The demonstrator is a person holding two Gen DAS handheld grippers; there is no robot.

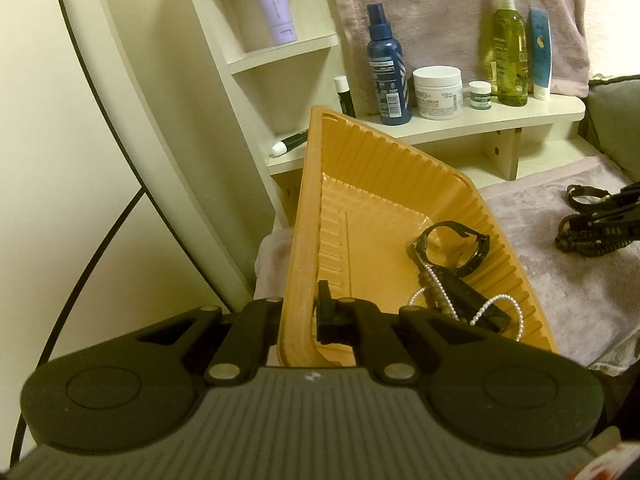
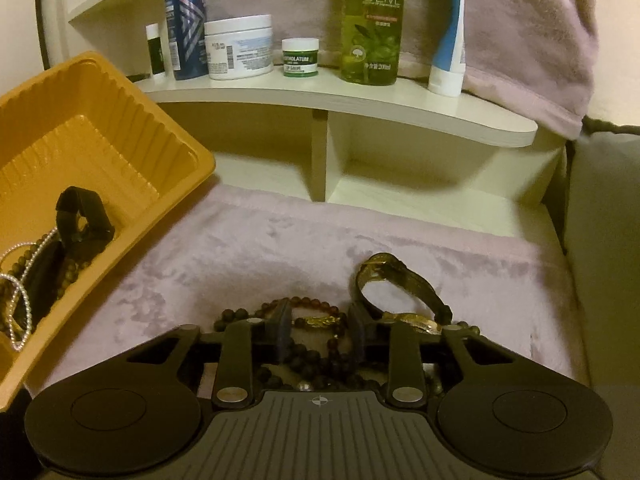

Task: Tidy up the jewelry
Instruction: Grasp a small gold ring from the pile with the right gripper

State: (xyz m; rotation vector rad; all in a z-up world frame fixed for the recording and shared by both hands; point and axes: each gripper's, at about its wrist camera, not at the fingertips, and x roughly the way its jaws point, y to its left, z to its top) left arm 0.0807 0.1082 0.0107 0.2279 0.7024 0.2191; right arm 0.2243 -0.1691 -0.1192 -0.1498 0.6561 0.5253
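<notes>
Jewelry partly sorted into the orange tray.

A pearl strand (image 1: 496, 308), a black watch (image 1: 452, 248) and brown beads lie in the orange tray (image 1: 360, 152), which the left gripper (image 1: 298, 316) pinches by its rim. On the pink cloth (image 2: 280, 240) the beaded bracelets (image 2: 316, 320) and gold watch (image 2: 396, 280) still wait between and beside the right gripper (image 2: 320, 332), slightly spread.

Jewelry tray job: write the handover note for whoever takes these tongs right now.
Left tongs: shut on the orange tray's near wall, holding it tilted.
Right tongs: open, low over the bead bracelets on the pink cloth, gripping nothing.
Done: black watch, pearl strand and a brown bead strand lie in the tray.
Left: bead bracelets and gold watch on the cloth.
</notes>
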